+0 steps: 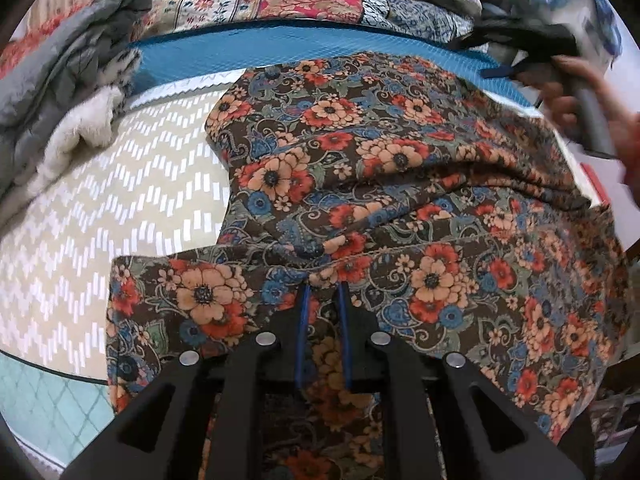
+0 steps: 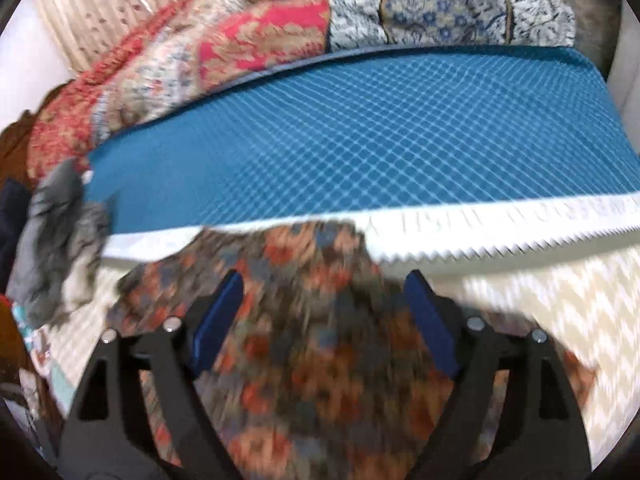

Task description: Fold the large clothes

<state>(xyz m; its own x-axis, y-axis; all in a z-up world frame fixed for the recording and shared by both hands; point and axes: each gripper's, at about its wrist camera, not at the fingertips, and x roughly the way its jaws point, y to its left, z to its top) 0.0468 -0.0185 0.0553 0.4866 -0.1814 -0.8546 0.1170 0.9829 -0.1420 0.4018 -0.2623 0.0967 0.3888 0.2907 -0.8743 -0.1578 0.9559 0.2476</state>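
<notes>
One soft, limp brown floral-print garment (image 1: 360,184) lies rumpled on our chevron-patterned bedspread (image 1: 120,208), left gripper (image 1: 323,292) pinched on its six-o'clock hem, right gripper (image 2: 320,280) spread wide above; we judge edges grip best.

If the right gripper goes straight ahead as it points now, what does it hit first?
Most likely the floral garment: the open right gripper has that cloth spread between and beyond its fingers. Past the garment's far edge lies the blue mat. The view is motion-blurred, so the gripper's height over the cloth is uncertain.
</notes>
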